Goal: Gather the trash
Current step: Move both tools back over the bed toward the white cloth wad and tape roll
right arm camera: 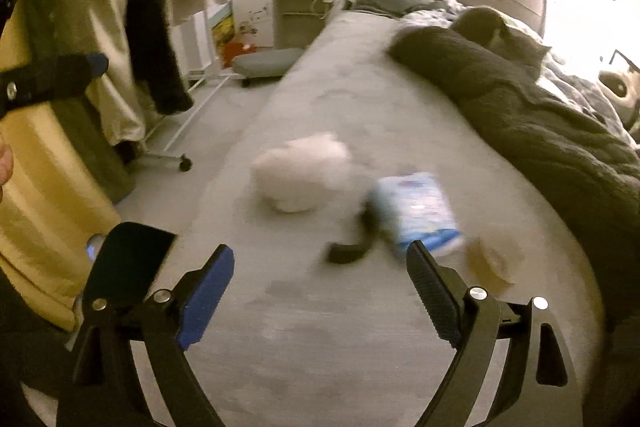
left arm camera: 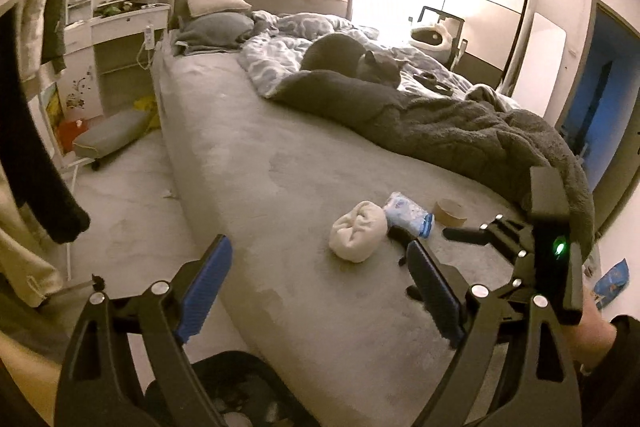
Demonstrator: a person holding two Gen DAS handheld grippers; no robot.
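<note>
On the grey bed (left arm camera: 280,163) lie a white balled-up cloth (left arm camera: 357,231), a blue-and-white plastic packet (left arm camera: 410,214), a brown cardboard tape ring (left arm camera: 451,212) and a small black item (left arm camera: 400,235). My left gripper (left arm camera: 320,279) is open and empty, near the bed's front edge, short of the cloth. The right gripper shows in the left wrist view (left arm camera: 460,235), beside the packet. In the blurred right wrist view my right gripper (right arm camera: 320,283) is open and empty, just short of the black item (right arm camera: 352,247), the packet (right arm camera: 416,211), the cloth (right arm camera: 304,175) and the ring (right arm camera: 492,259).
A grey cat (left arm camera: 352,61) lies on the rumpled duvet beside a dark blanket (left arm camera: 460,131). A clothes rack with hanging garments (right arm camera: 132,7) stands left of the bed. A white dressing table (left arm camera: 120,11) and a low grey stool (left arm camera: 112,131) stand beyond. A dark container (left arm camera: 240,395) sits below my left gripper.
</note>
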